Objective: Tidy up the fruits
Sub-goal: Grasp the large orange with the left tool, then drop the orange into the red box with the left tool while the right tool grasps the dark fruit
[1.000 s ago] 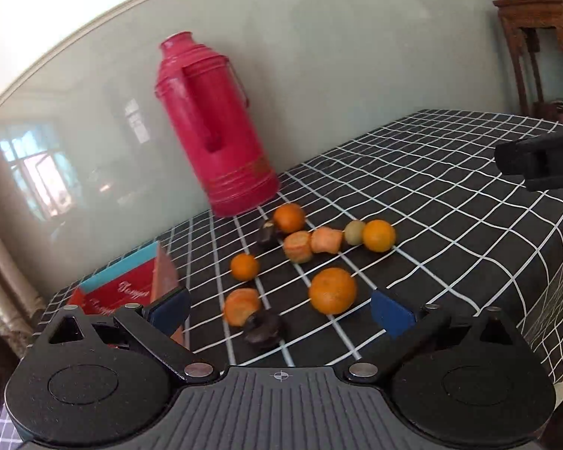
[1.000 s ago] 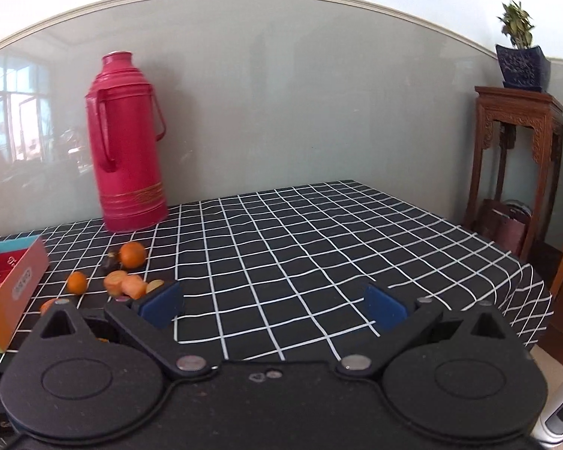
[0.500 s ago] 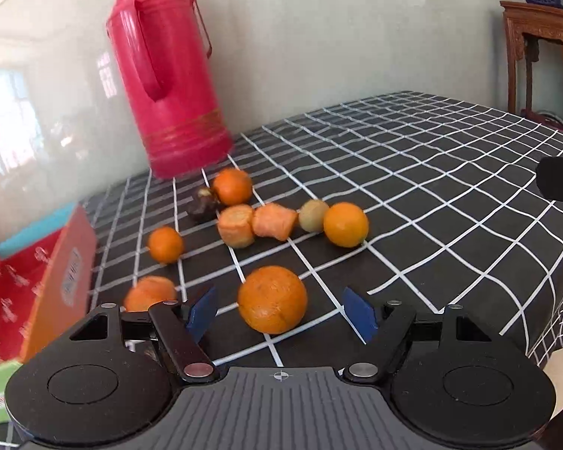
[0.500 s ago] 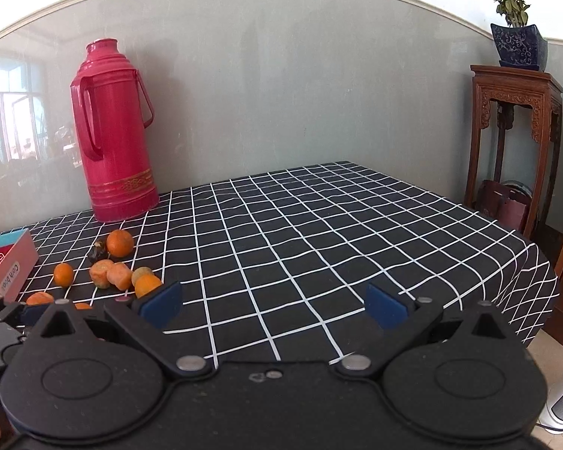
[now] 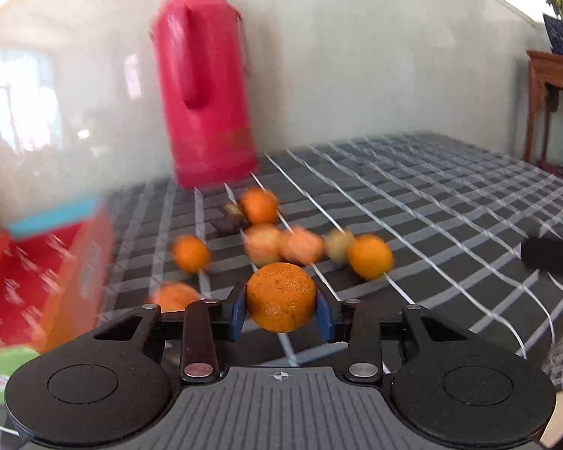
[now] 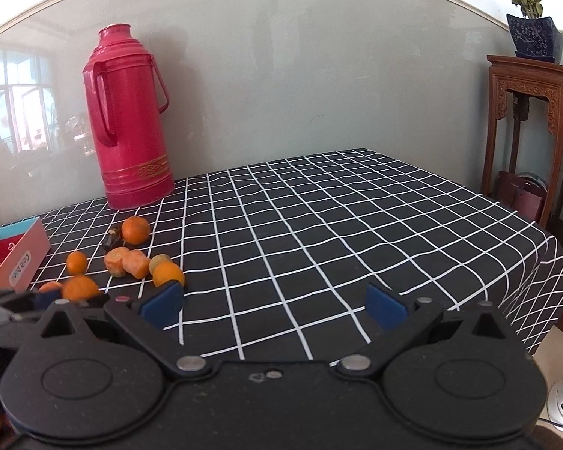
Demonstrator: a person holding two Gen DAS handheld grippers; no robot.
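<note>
My left gripper (image 5: 280, 309) is shut on a large orange (image 5: 280, 296), its blue pads pressed on both sides. The same orange (image 6: 79, 288) shows at the lower left of the right wrist view. Several smaller oranges (image 5: 369, 256), orange chunks (image 5: 262, 244) and a dark fruit (image 5: 229, 221) lie scattered behind it on the checked cloth; the left wrist view is blurred. My right gripper (image 6: 274, 302) is open and empty over bare cloth, right of the fruit cluster (image 6: 131, 260).
A red open box (image 5: 41, 273) stands at the left, also in the right wrist view (image 6: 13, 258). A tall red thermos (image 6: 129, 118) stands at the back by the wall. The table's edge (image 6: 551, 262) drops off at the right, near a wooden stand (image 6: 529, 120).
My left gripper has closed on the large orange, which lay free between its open pads half a second ago. The right gripper has drifted a little and stays open.
</note>
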